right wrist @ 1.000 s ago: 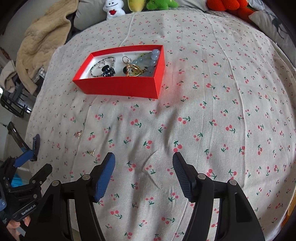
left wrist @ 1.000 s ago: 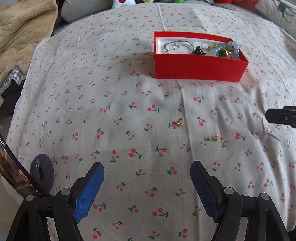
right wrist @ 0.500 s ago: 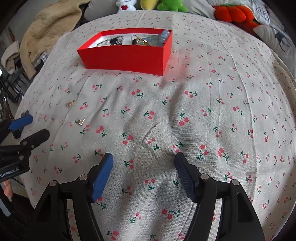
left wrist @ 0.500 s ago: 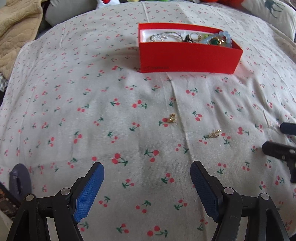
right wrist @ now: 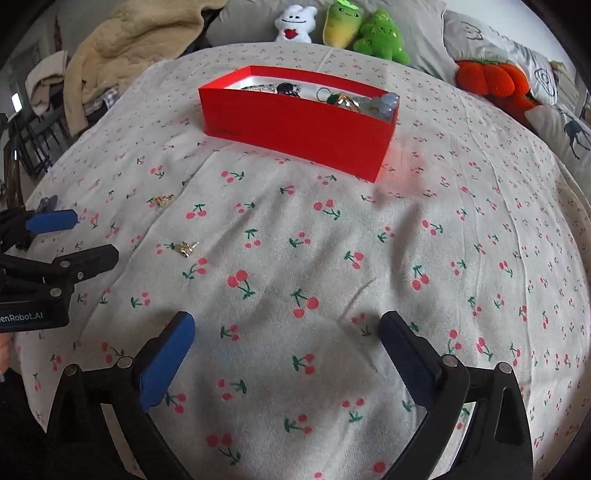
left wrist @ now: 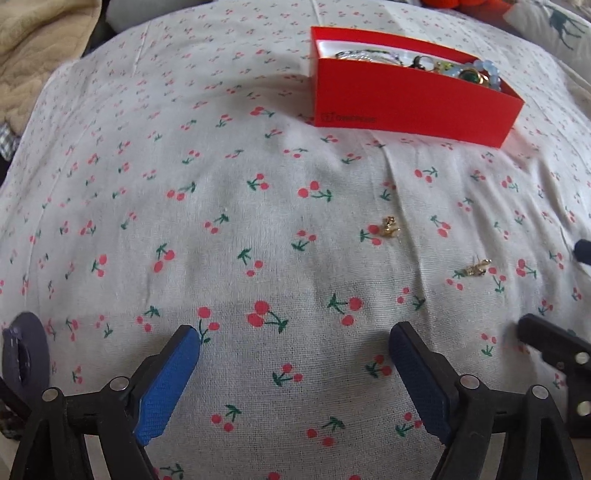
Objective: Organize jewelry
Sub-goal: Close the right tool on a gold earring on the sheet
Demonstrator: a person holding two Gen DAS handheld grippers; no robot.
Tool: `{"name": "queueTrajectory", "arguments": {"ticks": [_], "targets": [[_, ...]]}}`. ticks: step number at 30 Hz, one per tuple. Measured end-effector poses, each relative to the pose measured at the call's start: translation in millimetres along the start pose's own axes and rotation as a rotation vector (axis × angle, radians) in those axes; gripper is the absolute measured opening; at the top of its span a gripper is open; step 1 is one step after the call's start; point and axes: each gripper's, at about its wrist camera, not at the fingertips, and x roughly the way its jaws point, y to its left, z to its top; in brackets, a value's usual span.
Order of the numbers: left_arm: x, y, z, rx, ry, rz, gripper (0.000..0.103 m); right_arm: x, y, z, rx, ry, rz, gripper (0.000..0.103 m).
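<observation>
Two small gold earrings lie loose on the cherry-print bedspread: one [left wrist: 390, 226] [right wrist: 163, 200] nearer the box, the other [left wrist: 476, 268] [right wrist: 185, 248] closer to me. A red box [left wrist: 410, 107] [right wrist: 295, 129] holding bracelets, rings and beads sits beyond them. My left gripper [left wrist: 293, 354] hovers low over the cloth, short of the earrings, its jaws opening with nothing between them. My right gripper [right wrist: 286, 338] is to the right of the earrings, jaws also opening and empty. The left gripper [right wrist: 70, 236] also shows at the left edge of the right wrist view.
A beige blanket [right wrist: 122, 40] is heaped at the back left. Plush toys [right wrist: 340, 26] and an orange plush [right wrist: 491, 79] line the back, with pillows [right wrist: 565, 125] at the right. The bed's left edge drops off near a chair [right wrist: 29, 147].
Both grippers have sunk closer to the bedspread and nearer the earrings and box. The right gripper's jaws stand clearly wider than before; the left's slightly wider.
</observation>
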Motion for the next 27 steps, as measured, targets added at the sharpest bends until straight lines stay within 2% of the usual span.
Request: {"name": "queueTrajectory", "arguments": {"ticks": [4,6,9,13,14,18,20,27], "targets": [[3,0,4,-0.010,0.013,-0.004,0.088,9,16,11,-0.048,-0.002,0.021,0.101],[5,0,6,-0.003,0.016,-0.006,0.088,12,21,13,-0.062,-0.007,0.031,0.097],[6,-1,8,0.003,0.022,-0.012,0.088,12,27,17,-0.073,-0.024,0.055,0.083],[8,1,12,0.003,0.029,-0.029,0.086,10,36,19,-0.108,-0.042,0.098,0.057],[8,0,13,0.003,0.030,-0.036,0.083,10,37,19,-0.116,-0.044,0.102,0.052],[8,-1,18,0.011,0.028,-0.067,0.076,11,41,21,-0.133,-0.048,0.112,0.042],[7,-2,19,0.015,0.028,-0.080,0.068,13,41,24,-0.132,-0.047,0.118,0.036],[7,-3,23,0.011,0.023,-0.128,0.051,16,42,28,-0.146,-0.041,0.131,0.019]]}}
